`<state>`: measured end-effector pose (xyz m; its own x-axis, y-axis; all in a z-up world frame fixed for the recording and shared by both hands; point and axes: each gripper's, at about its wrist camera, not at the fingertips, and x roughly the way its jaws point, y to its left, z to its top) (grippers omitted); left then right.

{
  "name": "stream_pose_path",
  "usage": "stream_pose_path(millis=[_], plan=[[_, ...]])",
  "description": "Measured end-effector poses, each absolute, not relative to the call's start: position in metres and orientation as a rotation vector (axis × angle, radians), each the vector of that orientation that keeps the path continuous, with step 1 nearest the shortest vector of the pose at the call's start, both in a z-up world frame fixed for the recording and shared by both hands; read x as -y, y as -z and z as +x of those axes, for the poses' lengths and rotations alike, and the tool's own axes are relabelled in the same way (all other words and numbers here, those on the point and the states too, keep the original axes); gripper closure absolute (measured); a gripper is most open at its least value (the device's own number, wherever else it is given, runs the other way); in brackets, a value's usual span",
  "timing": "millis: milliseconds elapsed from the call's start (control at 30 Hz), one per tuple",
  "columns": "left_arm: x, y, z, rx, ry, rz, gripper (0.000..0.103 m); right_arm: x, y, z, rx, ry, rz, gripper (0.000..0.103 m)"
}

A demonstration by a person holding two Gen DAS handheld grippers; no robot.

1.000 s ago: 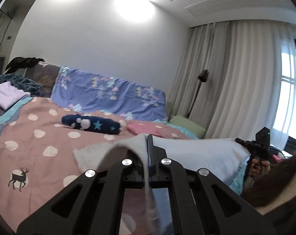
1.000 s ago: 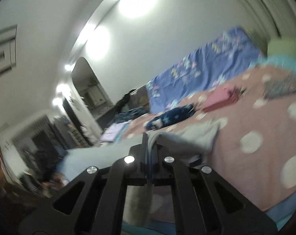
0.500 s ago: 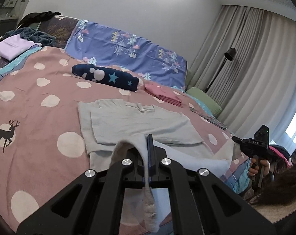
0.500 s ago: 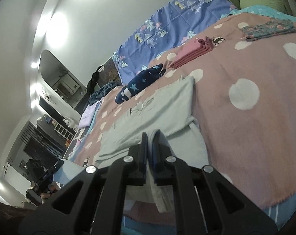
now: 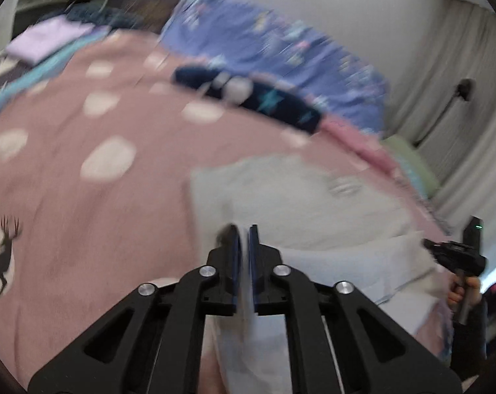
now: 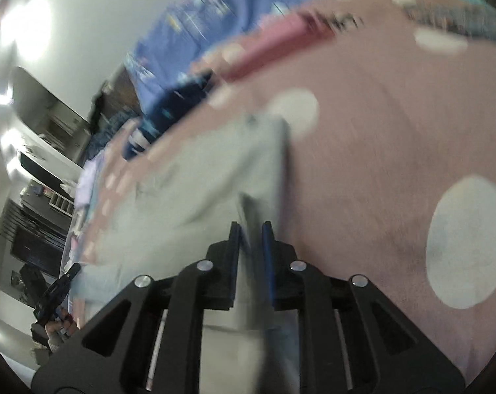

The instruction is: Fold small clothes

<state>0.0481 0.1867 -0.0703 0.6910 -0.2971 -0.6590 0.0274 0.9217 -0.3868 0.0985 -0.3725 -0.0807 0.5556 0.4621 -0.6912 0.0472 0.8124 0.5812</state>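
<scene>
1. Both grippers have dropped and tipped down toward the bed since a second ago, when they held the shirt's hem raised high; half a second ago the folded shirt already lay in view beneath them.
2. Left gripper [image 5: 244, 229]: its jaws are opening, a narrow gap shows, and the pale shirt [image 5: 300, 197] cloth runs between the pads. Blur hides whether the pads press it; they look just parted.
3. Right gripper [image 6: 250, 228]: its jaws are opening too, with a wider gap, and a fold of the shirt [image 6: 215, 177] stands between the pads without being clearly pinched.
4. The shirt lies spread on the pink spotted blanket [image 5: 67, 197], its near part doubled over toward the far part, collar tab at the far side.
5. Beyond it lie a navy star-print bundle [image 5: 248, 98] and a folded pink garment [image 6: 274, 46]; a blue patterned sheet [image 5: 264, 46] hangs behind them.
6. A lilac folded garment [image 5: 47, 42] sits at the bed's far left corner.
7. In the left view, the right hand [image 5: 464, 292] grips its handle at the right edge.
8. Both views are blurred.
</scene>
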Motion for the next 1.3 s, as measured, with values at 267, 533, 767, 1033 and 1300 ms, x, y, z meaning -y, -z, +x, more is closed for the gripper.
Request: stream_pose_path(millis=[267, 533, 767, 1033, 1300], plan=[[-0.233, 0.068, 0.074, -0.753, 0.129, -0.447, 0.057, 0.438, 0.081, 0.134, -0.886, -0.264, 0.779, 0.053], [-0.211, 0.106, 0.145, -0.891, 0.221, -0.477, 0.057, 0.409, 0.097, 0.211, -0.999, -0.359, 0.792, 0.060], [-0.193, 0.084, 0.140, -0.838, 0.243, -0.357, 0.099, 0.391, 0.061, 0.198, -0.923, -0.250, 0.614, 0.101], [-0.191, 0.098, 0.145, -0.875, 0.162, -0.273, 0.087, 0.391, 0.068, 0.191, -0.954, -0.121, 0.452, 0.103], [-0.201, 0.038, 0.063, -0.727, 0.212, -0.252, 0.061, 0.364, 0.033, 0.105, -0.883, -0.332, 0.376, 0.077]])
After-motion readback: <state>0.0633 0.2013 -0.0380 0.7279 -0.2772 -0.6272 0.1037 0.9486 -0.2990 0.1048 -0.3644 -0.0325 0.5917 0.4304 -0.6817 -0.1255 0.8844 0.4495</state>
